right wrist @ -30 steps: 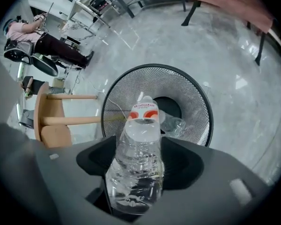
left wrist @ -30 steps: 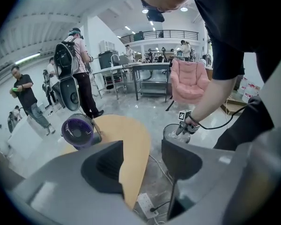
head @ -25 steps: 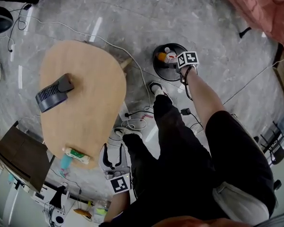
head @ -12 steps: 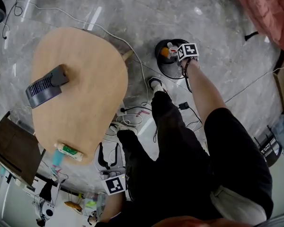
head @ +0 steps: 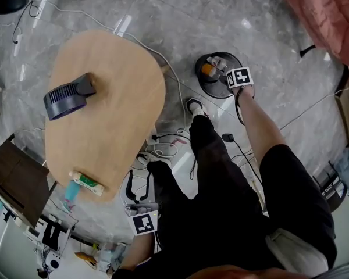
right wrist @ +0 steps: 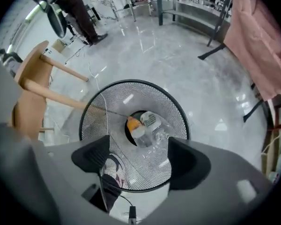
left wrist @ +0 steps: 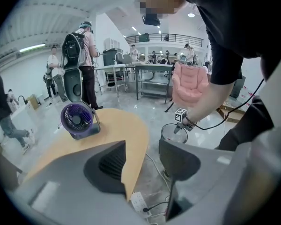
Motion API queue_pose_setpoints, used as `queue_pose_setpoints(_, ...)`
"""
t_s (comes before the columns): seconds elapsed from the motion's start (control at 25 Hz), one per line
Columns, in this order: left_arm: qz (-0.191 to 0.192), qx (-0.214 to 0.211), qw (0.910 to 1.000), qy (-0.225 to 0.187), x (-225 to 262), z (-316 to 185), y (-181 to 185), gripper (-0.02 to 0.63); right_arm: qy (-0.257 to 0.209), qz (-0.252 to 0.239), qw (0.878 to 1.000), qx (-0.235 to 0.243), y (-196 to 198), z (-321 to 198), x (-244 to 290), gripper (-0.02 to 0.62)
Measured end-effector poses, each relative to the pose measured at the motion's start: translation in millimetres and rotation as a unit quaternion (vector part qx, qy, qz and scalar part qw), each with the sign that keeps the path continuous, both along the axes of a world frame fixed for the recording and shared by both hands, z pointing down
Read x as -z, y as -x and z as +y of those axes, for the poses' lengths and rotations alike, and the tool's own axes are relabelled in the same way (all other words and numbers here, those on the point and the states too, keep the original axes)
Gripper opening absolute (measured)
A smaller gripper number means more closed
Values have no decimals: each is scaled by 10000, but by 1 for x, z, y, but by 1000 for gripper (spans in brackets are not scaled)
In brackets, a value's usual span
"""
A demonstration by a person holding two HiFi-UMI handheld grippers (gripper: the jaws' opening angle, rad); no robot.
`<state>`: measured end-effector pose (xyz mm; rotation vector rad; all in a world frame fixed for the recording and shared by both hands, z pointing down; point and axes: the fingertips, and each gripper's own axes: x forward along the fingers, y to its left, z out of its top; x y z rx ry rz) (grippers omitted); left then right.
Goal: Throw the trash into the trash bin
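Trash bin, black mesh, on the floor: one clear bottle inside.
Bottle, orange-capped, lies on the bin's bottom. Right tool hangs straight above the bin, pointing down; its jaws stand wide, have just been opening, and have nothing between them. Left tool is well apart from the bin, jaws wide, empty. Wooden desk stands beside the bin and bears a purple fan.
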<state>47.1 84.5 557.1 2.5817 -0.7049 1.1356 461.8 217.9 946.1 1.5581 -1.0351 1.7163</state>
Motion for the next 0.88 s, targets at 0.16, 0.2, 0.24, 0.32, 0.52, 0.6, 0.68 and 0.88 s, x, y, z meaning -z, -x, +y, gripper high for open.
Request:
queue_pose_setpoints(0.16, 113, 81, 9998, -147, 8, -1, 23, 235, -662, 620, 9943, 560, 25, -6, 48, 420)
queue_pose_setpoints(0.2, 143, 94, 9997, -188, 11, -2, 29, 235, -871, 812, 9895, 819, 34, -11, 64, 419)
queue_pose_setpoints(0.24, 184, 114, 9995, -234, 14, -3, 34, 235, -1100, 996, 9828, 1100, 45, -17, 81, 419)
queue_pose_setpoints(0.32, 270, 163, 9989, -333, 18, -5, 48, 235, -1627, 1318, 9653, 1561, 71, -33, 123, 417)
queue_pose_setpoints(0.52, 378, 584, 9957, -617, 28, -15, 99, 235, -3233, 1647, 9088, 2059, 163, -96, 259, 399)
queue_pose_setpoints(0.6, 386, 804, 9931, -763, 35, -19, 129, 235, -3869, 1567, 8823, 2174, 212, -124, 311, 391)
queue_pose_setpoints(0.68, 382, 1024, 9899, -904, 42, -24, 162, 235, -4396, 1406, 8560, 2330, 269, -152, 354, 382)
queue_pose_setpoints(0.88, 257, 1861, 9736, -1293, 61, -34, 251, 235, -5613, 913, 7659, 3001, 409, -213, 444, 374)
